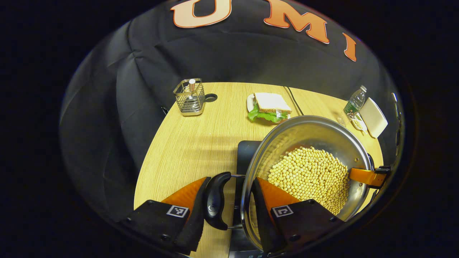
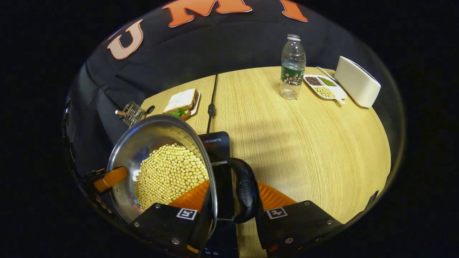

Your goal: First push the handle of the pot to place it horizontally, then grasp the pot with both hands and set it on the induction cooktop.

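Above cooktop (image 2: pixel 218 143), pot (image 1: pixel 308 143) between both grippers.

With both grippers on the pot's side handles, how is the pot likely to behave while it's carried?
The pot probably feels heavy: a deep layer of beans covers its bottom. The loose beans may shift if it tilts, so the load could slide. Its steel wall looks rigid, so grips at the two handles should hold it level.
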`<state>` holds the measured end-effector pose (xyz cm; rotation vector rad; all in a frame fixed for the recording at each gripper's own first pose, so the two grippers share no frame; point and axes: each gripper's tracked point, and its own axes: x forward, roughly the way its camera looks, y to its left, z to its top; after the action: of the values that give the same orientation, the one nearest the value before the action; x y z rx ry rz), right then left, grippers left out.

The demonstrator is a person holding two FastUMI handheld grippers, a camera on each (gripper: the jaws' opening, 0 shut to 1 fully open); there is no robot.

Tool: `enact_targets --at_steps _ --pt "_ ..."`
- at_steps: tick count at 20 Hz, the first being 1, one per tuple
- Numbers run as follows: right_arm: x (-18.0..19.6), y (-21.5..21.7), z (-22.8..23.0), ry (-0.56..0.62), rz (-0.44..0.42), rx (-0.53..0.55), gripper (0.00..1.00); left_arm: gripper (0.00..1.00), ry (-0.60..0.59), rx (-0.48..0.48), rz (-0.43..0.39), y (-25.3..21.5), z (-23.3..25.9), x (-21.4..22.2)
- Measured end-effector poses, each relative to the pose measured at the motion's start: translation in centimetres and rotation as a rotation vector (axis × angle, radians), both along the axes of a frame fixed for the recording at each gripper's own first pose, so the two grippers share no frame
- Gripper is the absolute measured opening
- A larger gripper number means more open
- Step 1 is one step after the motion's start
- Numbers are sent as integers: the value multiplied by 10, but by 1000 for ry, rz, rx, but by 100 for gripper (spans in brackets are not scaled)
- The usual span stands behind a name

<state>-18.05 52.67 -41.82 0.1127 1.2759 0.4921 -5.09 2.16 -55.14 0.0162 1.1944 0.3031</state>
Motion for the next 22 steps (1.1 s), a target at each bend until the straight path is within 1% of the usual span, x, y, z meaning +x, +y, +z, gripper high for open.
enact_targets --at_steps 2,5,7,8,9,10,11,12,13,14,15,16,17,18,19,20,22 --pt "2 -1 0 -6 3 2 55 70 -4 -7 -1 1 1 -1" --pt "4 -1 -1 -28 19 3 58 70 -13 -8 -7 0 -3 -4" --pt "14 -2 4 -83 23 18 61 73 -26 4 -9 -3 -3 -7" --pt "18 -4 9 -112 26 34 56 75 -36 10 -5 -3 1 -9" --pt "22 -5 14 -133 28 51 64 76 -45 14 4 -4 1 -11" --pt "24 -7 24 -158 28 65 69 76 -60 19 19 -3 6 -11" --pt "29 -13 32 -194 20 74 71 77 -94 30 28 -4 14 -7" --pt "34 -21 42 -236 12 84 74 80 -134 55 32 0 24 -2" --pt "40 -29 54 -277 2 99 75 78 -180 93 29 1 41 3" --pt "46 -38 64 -315 -7 117 75 79 -225 136 17 3 61 10" --pt "54 -48 75 -356 -15 132 70 78 -269 175 5 2 82 16" --pt "62 -59 85 -402 -23 144 77 78 -318 203 -7 0 107 24" --pt "72 -73 96 -445 -28 149 77 80 -367 228 -9 -8 127 33" --pt "78 -87 105 -483 -31 150 77 77 -410 239 -9 -18 149 41" --pt "85 -102 118 -524 -36 149 78 79 -459 243 0 -30 174 47" --pt "94 -117 128 -568 -43 151 81 77 -512 237 5 -42 197 58" --pt "109 -147 153 -648 -50 157 83 79 -596 225 -3 -72 233 73"
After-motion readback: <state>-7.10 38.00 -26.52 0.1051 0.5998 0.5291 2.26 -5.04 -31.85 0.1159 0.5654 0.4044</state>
